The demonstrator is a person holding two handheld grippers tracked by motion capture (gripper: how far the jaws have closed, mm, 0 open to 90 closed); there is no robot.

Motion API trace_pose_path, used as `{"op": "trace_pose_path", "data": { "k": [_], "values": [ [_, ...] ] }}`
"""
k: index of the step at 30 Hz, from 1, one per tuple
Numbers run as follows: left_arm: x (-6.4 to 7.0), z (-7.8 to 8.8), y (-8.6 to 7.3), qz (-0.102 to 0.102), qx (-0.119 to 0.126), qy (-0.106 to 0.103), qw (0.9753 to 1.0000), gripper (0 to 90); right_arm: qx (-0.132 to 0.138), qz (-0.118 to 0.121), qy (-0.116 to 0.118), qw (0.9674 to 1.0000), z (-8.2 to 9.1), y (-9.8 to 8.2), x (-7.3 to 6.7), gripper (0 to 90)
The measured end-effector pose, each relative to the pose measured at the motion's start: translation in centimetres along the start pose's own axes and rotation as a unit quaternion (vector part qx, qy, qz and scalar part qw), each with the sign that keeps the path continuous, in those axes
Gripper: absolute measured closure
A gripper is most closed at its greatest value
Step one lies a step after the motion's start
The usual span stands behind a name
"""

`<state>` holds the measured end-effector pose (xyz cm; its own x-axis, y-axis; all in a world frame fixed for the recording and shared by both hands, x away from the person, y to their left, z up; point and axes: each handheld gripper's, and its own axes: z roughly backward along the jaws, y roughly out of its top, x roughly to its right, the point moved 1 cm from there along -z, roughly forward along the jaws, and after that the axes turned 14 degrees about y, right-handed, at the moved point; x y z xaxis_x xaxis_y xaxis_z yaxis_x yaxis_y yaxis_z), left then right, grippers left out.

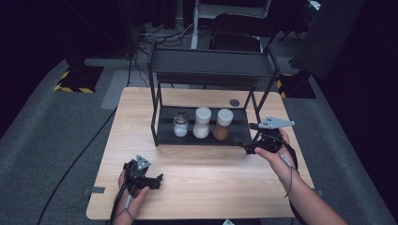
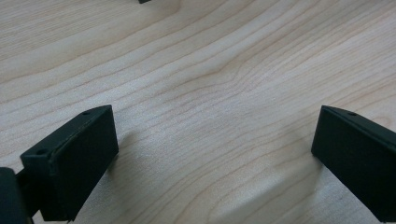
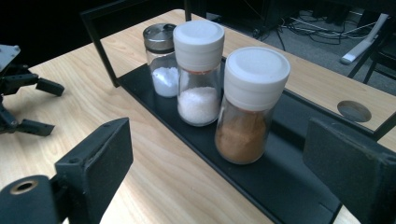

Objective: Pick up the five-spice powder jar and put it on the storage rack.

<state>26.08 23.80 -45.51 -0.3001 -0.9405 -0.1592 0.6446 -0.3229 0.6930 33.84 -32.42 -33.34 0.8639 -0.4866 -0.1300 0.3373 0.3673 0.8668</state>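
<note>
1. The rack's (image 1: pixel 206 70) top shelf hides the table (image 1: pixel 141 112) behind it in the high view, and the room beyond is too dark to make out. In the right gripper view the rack's posts are cut off at the top edge.
2. The table is pale wood with a wavy grain; a round dark hole (image 1: pixel 234 102) sits near its far edge. The rack is black metal, thin-framed, with a flat lower tray (image 3: pixel 299 186).
3. Three glass jars stand in a row on that tray, close together. The brown jar (image 3: pixel 247 105), nearest the right gripper, holds reddish-brown powder under a white ribbed cap. The middle jar (image 3: pixel 198 70) holds coarse white grains, white cap. The far jar (image 3: pixel 159 58) is shorter, with a metal lid and white powder.
4. The right gripper (image 1: pixel 248 147) is spread wide and empty, just off the tray's right end.
5. The left gripper (image 1: pixel 152 180) lies on the table, spread wide and empty.
</note>
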Motion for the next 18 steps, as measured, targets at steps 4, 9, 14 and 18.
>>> {"op": "trace_pose_path", "data": {
  "k": [4,9,14,18],
  "values": [
    [0.0,0.0,0.0,0.0,0.0,0.0,1.0,0.0,0.0,0.004,0.002,1.0,0.7,-0.3,-0.5,8.3],
    [0.0,0.0,0.0,0.0,0.0,0.0,1.0,0.0,-0.002,0.004,0.006,1.0,1.1,-0.7,-1.1,7.3],
    [0.0,0.0,0.0,0.0,0.0,0.0,1.0,0.0,-0.014,0.0,0.011,0.9998,1.2,-1.4,-1.4,3.1],
    [0.0,0.0,0.0,0.0,0.0,0.0,1.0,0.0,-0.021,-0.003,0.014,0.9997,1.1,-2.0,-1.4,3.0]
  ]
}}
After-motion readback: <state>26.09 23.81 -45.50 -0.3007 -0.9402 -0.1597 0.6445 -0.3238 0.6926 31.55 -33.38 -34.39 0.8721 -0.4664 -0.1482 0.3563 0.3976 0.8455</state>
